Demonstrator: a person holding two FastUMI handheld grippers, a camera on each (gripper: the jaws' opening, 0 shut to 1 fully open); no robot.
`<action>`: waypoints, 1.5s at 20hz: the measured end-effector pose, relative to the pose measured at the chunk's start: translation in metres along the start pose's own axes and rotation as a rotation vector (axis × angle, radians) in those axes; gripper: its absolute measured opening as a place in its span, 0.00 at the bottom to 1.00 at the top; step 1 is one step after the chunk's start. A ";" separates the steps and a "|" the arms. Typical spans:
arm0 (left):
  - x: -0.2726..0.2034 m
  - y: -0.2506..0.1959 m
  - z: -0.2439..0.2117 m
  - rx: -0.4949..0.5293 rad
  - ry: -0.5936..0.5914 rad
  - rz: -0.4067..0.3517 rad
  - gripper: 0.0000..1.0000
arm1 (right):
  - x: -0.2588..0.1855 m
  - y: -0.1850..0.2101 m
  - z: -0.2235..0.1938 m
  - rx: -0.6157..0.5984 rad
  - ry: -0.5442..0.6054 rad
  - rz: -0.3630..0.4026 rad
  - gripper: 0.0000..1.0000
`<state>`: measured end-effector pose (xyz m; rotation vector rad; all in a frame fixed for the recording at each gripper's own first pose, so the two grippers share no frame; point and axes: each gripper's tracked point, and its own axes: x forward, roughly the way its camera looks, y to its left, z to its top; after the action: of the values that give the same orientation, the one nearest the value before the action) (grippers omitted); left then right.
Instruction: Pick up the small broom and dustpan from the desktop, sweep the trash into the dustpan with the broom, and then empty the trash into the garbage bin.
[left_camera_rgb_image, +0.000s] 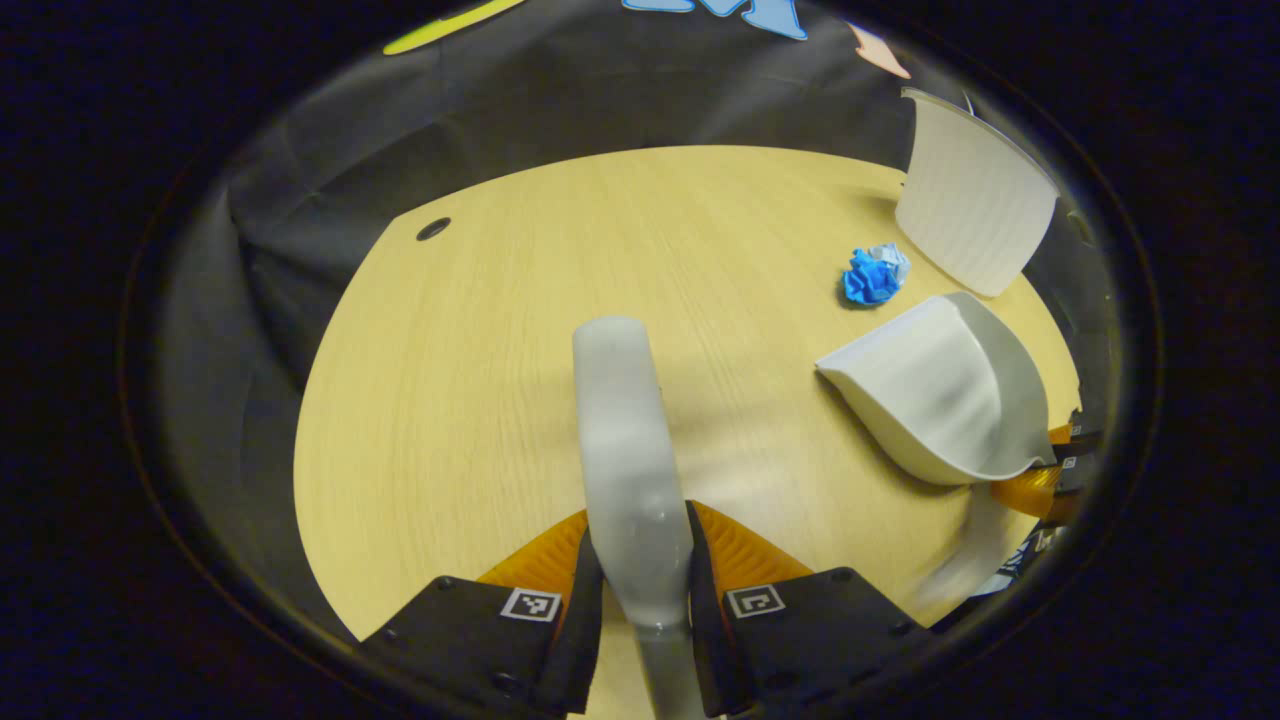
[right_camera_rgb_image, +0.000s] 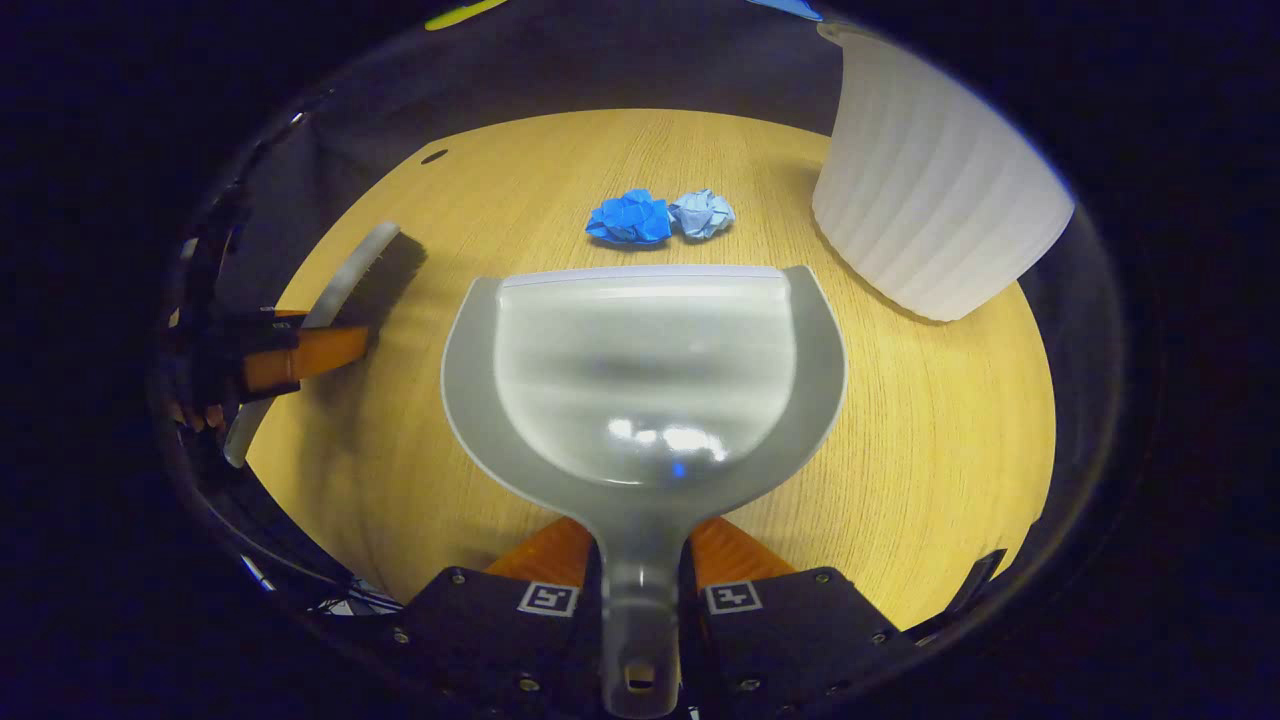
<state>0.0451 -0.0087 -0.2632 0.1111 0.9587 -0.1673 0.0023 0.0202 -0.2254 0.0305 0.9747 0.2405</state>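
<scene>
My left claw (left_camera_rgb_image: 645, 580) hid the broom's (left_camera_rgb_image: 625, 440) bristles; the garbage bin's (right_camera_rgb_image: 935, 190) top was cut off.

Dustpan (right_camera_rgb_image: 645, 390) pale grey, glossy. Broom (left_camera_rgb_image: 628, 470) grey w/ dark bristles. Bin (right_camera_rgb_image: 930, 190), upper right, white, ribbed. Paper wads (right_camera_rgb_image: 630, 218) blue + lt blue. Desk (right_camera_rgb_image: 950, 430) light wood grain.

A grey dustpan (right_camera_rgb_image: 645, 380) sits level over the wooden bench (right_camera_rgb_image: 930, 450), its handle nearest, its straight lip facing two crumpled paper balls, one dark blue (right_camera_rgb_image: 630, 218) and one pale blue (right_camera_rgb_image: 702, 213), touching just beyond it. A grey broom (right_camera_rgb_image: 345, 280) with dark bristles angles at left. A white ribbed bin (right_camera_rgb_image: 930, 190) stands far right.
</scene>
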 end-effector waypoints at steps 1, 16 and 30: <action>0.003 -0.002 0.009 0.012 -0.008 0.000 0.48 | -0.001 -0.002 -0.001 -0.015 -0.001 0.005 0.31; 0.072 -0.088 0.117 0.281 -0.039 -0.153 0.48 | -0.005 -0.060 0.008 -0.149 0.051 0.086 0.31; 0.060 -0.143 0.143 0.524 -0.029 -0.411 0.48 | -0.002 -0.045 0.017 -0.197 0.062 0.148 0.32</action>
<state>0.1661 -0.1789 -0.2336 0.3916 0.8817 -0.7976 0.0233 -0.0224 -0.2202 -0.0855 1.0075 0.4744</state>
